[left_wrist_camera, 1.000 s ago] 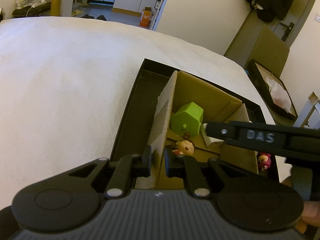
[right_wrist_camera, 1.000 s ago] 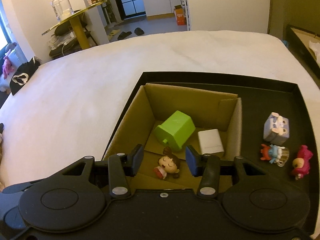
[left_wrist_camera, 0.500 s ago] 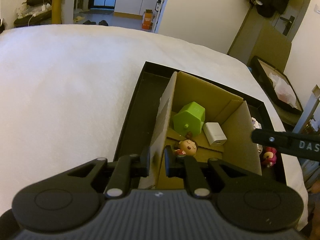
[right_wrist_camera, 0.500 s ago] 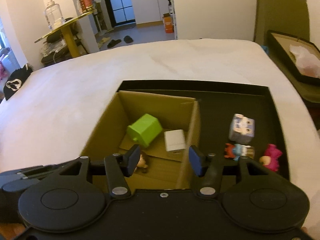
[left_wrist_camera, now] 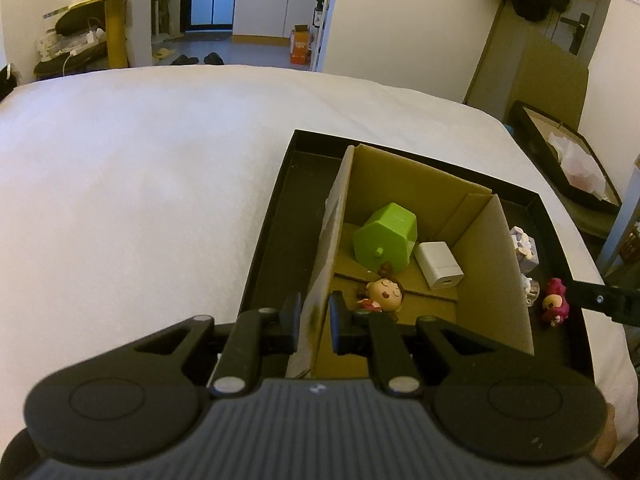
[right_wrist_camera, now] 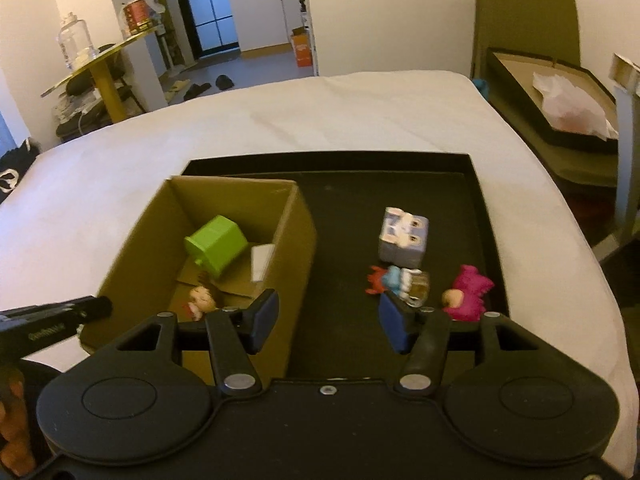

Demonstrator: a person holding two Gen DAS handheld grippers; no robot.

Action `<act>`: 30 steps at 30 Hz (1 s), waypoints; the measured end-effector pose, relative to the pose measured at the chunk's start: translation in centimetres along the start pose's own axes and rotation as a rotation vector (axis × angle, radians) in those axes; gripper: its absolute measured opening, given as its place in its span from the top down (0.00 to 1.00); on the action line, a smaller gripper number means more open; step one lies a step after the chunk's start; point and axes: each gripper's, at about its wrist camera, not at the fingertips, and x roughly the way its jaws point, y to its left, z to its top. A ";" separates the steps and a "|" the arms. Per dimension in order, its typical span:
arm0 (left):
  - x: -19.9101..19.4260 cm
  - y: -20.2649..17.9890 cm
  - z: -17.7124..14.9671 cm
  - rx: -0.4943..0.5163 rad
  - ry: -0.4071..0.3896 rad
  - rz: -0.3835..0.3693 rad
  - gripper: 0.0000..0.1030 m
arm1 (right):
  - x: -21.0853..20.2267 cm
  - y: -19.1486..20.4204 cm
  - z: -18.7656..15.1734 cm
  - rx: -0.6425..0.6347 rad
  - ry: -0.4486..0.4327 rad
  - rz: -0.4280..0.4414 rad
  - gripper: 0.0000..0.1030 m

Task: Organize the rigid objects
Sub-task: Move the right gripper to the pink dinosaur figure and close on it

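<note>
A brown cardboard box stands in a black tray on the white bed. In it lie a green block, a white cube and a small doll figure. My left gripper is shut on the box's near left wall. My right gripper is open and empty above the tray floor, right of the box. Beyond it lie a grey-blue block toy, a red-and-blue figure and a pink figure.
The white bed spreads left and behind the tray. An open box with white wrapping sits off the bed at the right. A yellow side table and a doorway are in the background.
My right gripper has moved right, from over the box's inside to over the tray floor by the loose toys, and its jaws have opened wider. My left gripper keeps its hold on the box wall.
</note>
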 end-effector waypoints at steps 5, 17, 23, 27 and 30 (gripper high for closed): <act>-0.1 -0.3 0.1 0.014 0.002 0.018 0.86 | 0.2 -1.9 -0.4 0.024 -0.004 -0.025 0.45; -0.7 -1.2 0.1 0.038 -0.038 0.090 0.43 | 3.0 -6.2 -0.3 0.129 -0.008 -0.118 0.45; -0.4 -1.7 0.3 0.055 -0.031 0.134 0.39 | 5.1 -7.5 -0.8 0.141 0.000 -0.154 0.45; -0.1 -1.9 0.6 0.054 -0.012 0.139 0.39 | 6.2 -8.2 -1.4 0.136 0.012 -0.164 0.46; 0.4 -2.1 0.7 0.055 0.012 0.145 0.39 | 6.9 -8.6 -1.7 0.126 0.019 -0.161 0.46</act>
